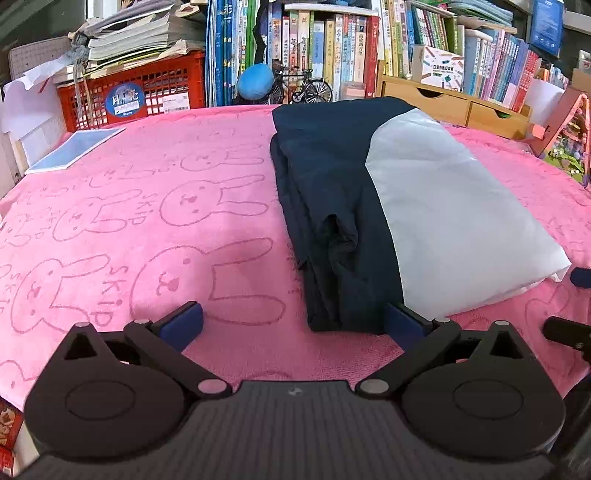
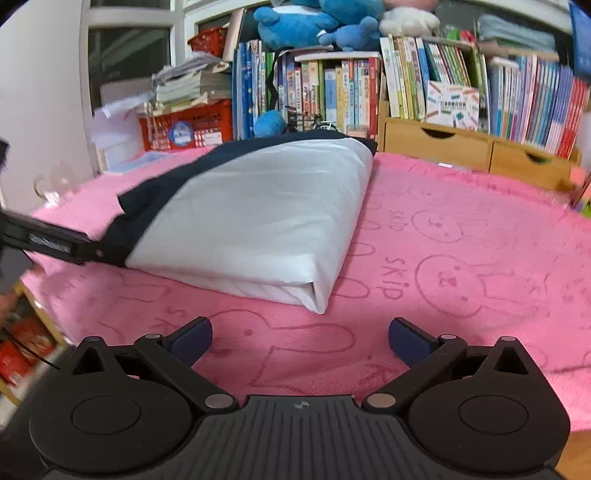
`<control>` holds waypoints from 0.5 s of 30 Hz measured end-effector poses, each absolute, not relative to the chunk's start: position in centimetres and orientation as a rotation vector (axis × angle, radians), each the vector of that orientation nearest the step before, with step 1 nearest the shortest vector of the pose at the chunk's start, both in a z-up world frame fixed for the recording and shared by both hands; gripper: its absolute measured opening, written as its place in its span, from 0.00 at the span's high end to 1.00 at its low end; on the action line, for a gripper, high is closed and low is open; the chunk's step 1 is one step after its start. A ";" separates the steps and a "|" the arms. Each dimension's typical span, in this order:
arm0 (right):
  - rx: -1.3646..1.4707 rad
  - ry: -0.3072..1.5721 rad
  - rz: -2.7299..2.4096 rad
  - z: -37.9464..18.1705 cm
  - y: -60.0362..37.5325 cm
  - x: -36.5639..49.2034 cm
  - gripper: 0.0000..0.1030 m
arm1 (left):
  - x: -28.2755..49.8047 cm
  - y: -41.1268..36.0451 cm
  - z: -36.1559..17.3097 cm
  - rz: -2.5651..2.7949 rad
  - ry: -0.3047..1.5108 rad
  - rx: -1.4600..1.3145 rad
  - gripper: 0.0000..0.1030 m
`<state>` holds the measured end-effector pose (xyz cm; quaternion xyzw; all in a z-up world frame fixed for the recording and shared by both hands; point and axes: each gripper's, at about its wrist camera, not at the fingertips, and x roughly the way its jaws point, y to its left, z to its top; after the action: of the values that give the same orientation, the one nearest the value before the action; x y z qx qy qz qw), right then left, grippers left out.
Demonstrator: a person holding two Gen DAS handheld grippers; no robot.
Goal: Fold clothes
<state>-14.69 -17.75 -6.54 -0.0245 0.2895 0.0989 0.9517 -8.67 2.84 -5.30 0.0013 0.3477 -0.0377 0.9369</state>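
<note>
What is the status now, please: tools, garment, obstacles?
Left tool open, empty. Right tool open, empty. Folded navy-and-white fabric garment lies flat on pink bunny-print towel, untouched. Nothing in the way.

Left gripper (image 1: 293, 325) and right gripper (image 2: 300, 338) both low, level, jaws wide apart, empty.

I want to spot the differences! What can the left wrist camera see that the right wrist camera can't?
Only the left wrist view shows the flat blue book on the blanket and the garment's rumpled navy edge. Only the right wrist view shows the blue plush toys on top of the shelf. Both show the folded navy-and-white garment, the pink bunny blanket, the red crate and two open grippers, left and right.
</note>
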 end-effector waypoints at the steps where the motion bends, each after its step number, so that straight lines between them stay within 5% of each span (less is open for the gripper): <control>1: -0.063 0.583 0.197 -6.6 -17.5 -14.6 0.00 | -8.7 2.9 -5.3 -0.079 0.706 0.002 0.00; 10: -0.168 0.560 0.144 -6.0 -16.9 -14.0 0.00 | -8.4 6.0 -4.6 -0.172 0.722 -0.176 0.00; 15: -0.623 0.362 0.311 -5.5 -10.7 -15.8 0.00 | -7.0 9.6 -4.0 -0.290 0.762 -0.434 0.00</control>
<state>-15.81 -10.70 -5.54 -0.3034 0.1763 0.1514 0.9241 -7.03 9.63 -4.04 -0.2094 0.3677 -0.1397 0.8952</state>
